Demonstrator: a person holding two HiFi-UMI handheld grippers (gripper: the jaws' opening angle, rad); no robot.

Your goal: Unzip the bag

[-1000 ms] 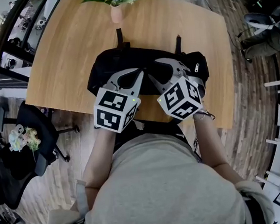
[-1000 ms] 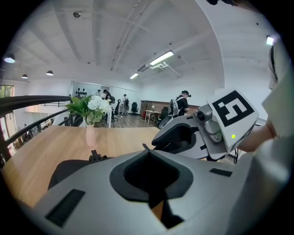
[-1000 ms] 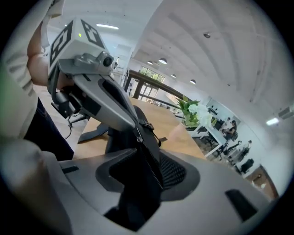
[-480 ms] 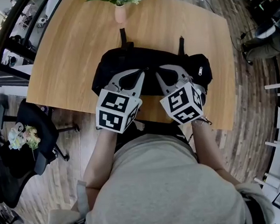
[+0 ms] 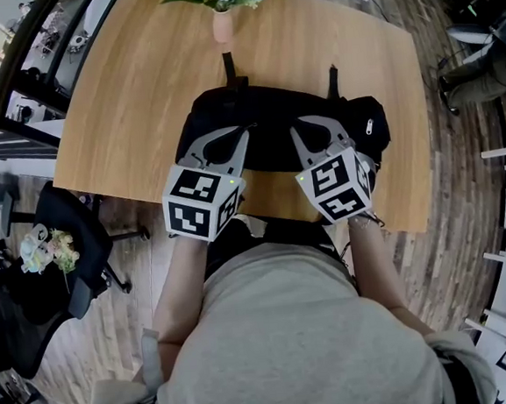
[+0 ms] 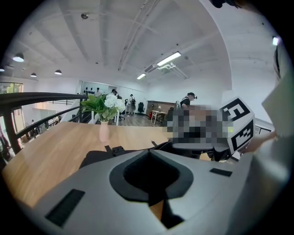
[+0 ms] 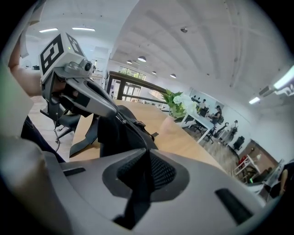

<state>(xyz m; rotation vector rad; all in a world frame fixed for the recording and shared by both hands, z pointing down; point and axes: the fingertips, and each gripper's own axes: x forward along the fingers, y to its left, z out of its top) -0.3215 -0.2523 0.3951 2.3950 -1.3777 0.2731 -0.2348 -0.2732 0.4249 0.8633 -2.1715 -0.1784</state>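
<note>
We see bright, even light from ceiling strips. Both gripper views bend strongly toward black corners; the near foreground blurs.

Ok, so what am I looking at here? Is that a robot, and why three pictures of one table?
No robot: a person holds a grey gripper in each hand, each bearing a black-and-white marker cube. One picture comes from a camera on the person's head, looking down; the other two from cameras riding on the grippers, looking along their fingers. On the light wooden table are a black fabric bag and a pink vase of white flowers. The right gripper has just been closing; its fingers now pinch the bag's fabric by the zip. The left gripper is shut; whether it holds anything, I cannot tell.
</note>
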